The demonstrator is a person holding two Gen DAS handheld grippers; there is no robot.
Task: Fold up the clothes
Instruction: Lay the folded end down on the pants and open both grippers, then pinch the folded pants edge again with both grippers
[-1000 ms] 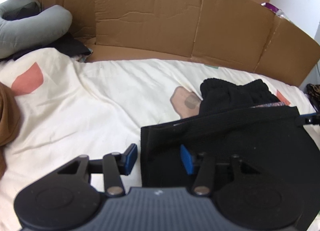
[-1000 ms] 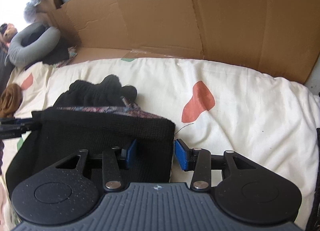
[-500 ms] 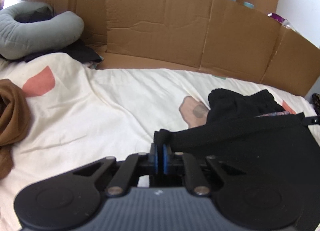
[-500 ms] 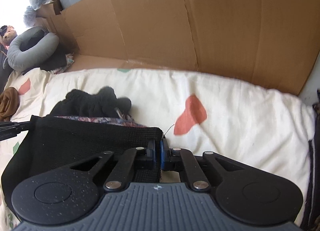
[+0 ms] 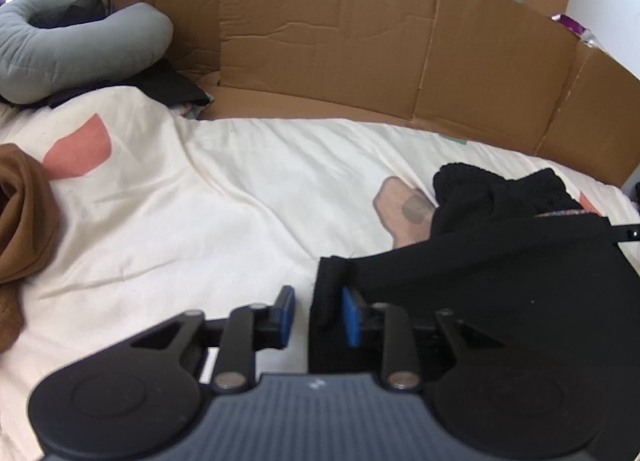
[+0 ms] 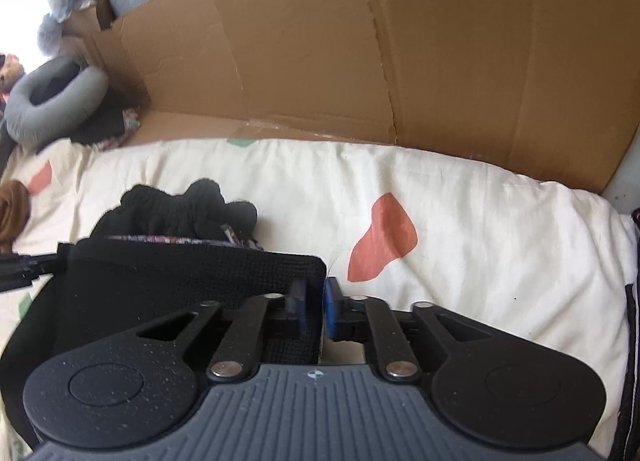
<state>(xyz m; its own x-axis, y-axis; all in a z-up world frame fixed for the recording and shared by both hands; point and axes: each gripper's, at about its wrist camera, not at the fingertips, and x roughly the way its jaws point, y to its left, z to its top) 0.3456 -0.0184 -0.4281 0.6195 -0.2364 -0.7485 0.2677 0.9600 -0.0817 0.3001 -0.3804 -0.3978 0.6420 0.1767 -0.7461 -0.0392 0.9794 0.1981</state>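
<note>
A black knit garment [image 5: 500,285] lies on the cream bedsheet [image 5: 224,197], its far part bunched in a heap [image 5: 496,193]. My left gripper [image 5: 318,311] is open, its blue pads standing on either side of the garment's left corner. In the right wrist view my right gripper [image 6: 316,307] is nearly shut, with the garment's [image 6: 180,281] right corner between its pads and a small gap showing. The garment edge runs straight between the two grippers.
A cardboard wall [image 5: 360,53] stands along the far side of the bed. A grey neck pillow [image 5: 76,41] lies at the back left. A brown garment [image 5: 24,217] lies at the left edge. Red patches [image 6: 380,237] mark the sheet.
Both grippers shut on the garment's corners half a second ago. Now the left has opened again and the right has loosened slightly. The garment has moved a little towards me.
</note>
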